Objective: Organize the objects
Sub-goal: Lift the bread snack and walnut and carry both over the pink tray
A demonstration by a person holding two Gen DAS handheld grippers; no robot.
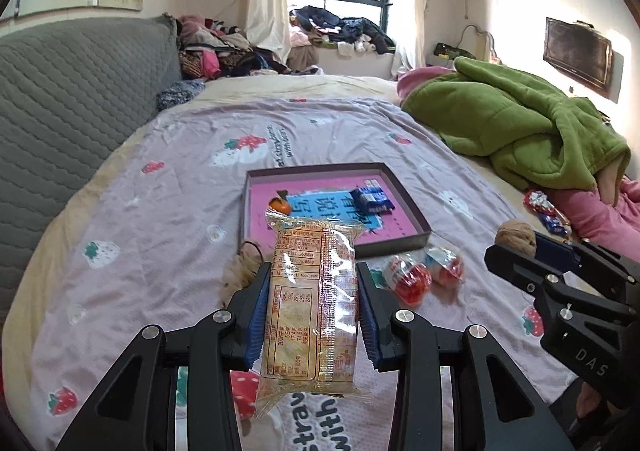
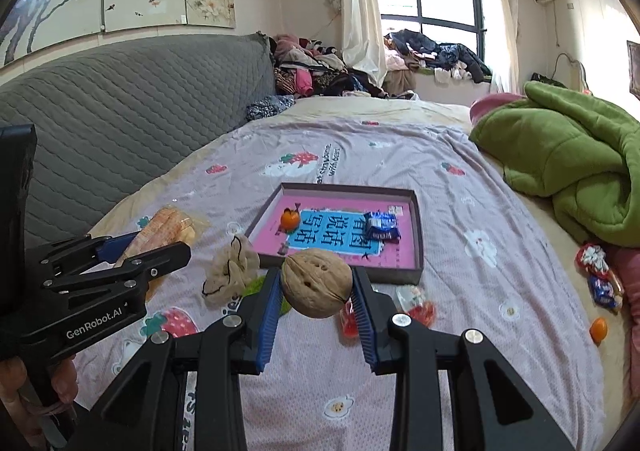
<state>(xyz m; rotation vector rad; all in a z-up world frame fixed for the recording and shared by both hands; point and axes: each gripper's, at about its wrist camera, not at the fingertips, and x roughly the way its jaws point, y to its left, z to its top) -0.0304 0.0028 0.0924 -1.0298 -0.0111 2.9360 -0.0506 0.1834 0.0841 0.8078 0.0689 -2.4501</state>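
Observation:
My left gripper (image 1: 314,275) is shut on a clear-wrapped biscuit packet (image 1: 312,303), held above the bedspread short of the box. My right gripper (image 2: 316,279) is shut on a walnut (image 2: 316,277), also short of the box; the walnut also shows in the left wrist view (image 1: 515,237). The shallow box (image 1: 416,217) with a pink floor lies on the bed ahead and holds a small orange fruit (image 1: 279,205) and a blue wrapped candy (image 1: 372,199). The same box (image 2: 416,235), fruit (image 2: 289,219) and candy (image 2: 382,226) show in the right wrist view.
Two red jelly cups (image 1: 424,275) and a beige hair tie (image 2: 232,271) lie on the bedspread before the box. Wrapped candies (image 2: 600,271) and an orange fruit (image 2: 598,329) lie at the right, by a green blanket (image 2: 572,155). A grey headboard (image 2: 120,123) is at the left.

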